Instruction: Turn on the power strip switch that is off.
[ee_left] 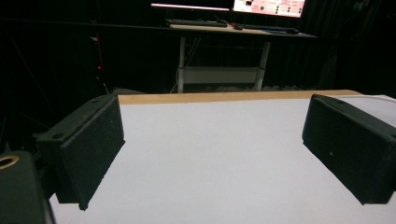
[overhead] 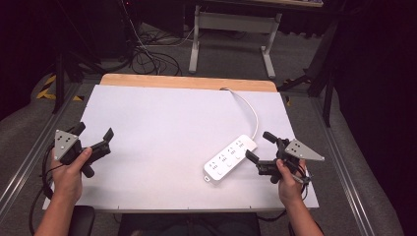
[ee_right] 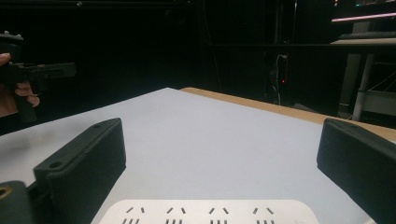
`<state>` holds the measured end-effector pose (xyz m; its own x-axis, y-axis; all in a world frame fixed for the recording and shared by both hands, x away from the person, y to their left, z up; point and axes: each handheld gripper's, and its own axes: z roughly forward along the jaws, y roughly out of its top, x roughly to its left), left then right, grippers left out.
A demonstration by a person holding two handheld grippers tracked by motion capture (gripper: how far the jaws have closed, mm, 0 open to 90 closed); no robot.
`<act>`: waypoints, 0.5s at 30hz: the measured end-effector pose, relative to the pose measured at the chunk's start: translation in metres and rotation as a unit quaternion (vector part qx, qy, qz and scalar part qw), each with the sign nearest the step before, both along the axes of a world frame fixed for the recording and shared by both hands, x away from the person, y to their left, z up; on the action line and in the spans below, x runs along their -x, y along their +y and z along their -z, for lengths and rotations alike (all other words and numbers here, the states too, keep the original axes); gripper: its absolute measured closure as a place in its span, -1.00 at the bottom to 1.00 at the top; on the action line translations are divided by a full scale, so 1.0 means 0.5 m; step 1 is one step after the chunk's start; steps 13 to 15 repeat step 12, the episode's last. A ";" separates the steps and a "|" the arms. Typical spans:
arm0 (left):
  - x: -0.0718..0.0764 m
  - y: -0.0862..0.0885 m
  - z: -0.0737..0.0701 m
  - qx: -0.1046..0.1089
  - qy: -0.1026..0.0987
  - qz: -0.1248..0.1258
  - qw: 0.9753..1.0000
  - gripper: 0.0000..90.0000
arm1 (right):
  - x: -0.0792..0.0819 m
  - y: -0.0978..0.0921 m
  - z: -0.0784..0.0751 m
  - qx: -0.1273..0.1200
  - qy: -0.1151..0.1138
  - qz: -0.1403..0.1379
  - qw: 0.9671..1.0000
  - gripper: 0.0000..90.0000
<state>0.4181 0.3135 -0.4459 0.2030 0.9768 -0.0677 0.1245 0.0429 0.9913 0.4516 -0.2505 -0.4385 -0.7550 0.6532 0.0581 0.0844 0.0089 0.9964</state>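
From the high view, a white power strip (overhead: pixel 230 159) lies at an angle on the right part of the white surface (overhead: pixel 162 132), its cord (overhead: pixel 248 108) curving away toward the wooden far edge. The right hand-held gripper (overhead: pixel 259 146) sits just beside the strip's near right end, jaws spread wide and holding nothing, not touching it. The left hand-held gripper (overhead: pixel 94 132) is well apart from the strip at the left edge of the surface, also spread wide and empty. The right gripper view adds what the high view is too coarse to show: the strip's rows of socket slots (ee_right: pixel 212 213), lying low between the two black jaws and closer to the camera than their tips; it also catches the other hand (ee_right: pixel 14 100) and its gripper far off at the left. The left gripper view shows bare white surface between its parted jaws, and beyond the wooden edge a desk (ee_left: pixel 224 51) with a lit monitor (ee_left: pixel 268 6) in the dark room.
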 end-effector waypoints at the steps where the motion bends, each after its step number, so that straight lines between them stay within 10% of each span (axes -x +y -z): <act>1: 0.000 0.000 0.000 0.000 0.000 0.000 1.000 -0.86 | 0.000 -0.001 0.000 0.000 0.000 -0.001 1.000 -0.96; 15: -0.001 0.000 0.000 -0.001 0.001 0.000 1.000 -0.86 | -0.001 -0.004 0.001 -0.004 -0.001 -0.006 1.000 -0.96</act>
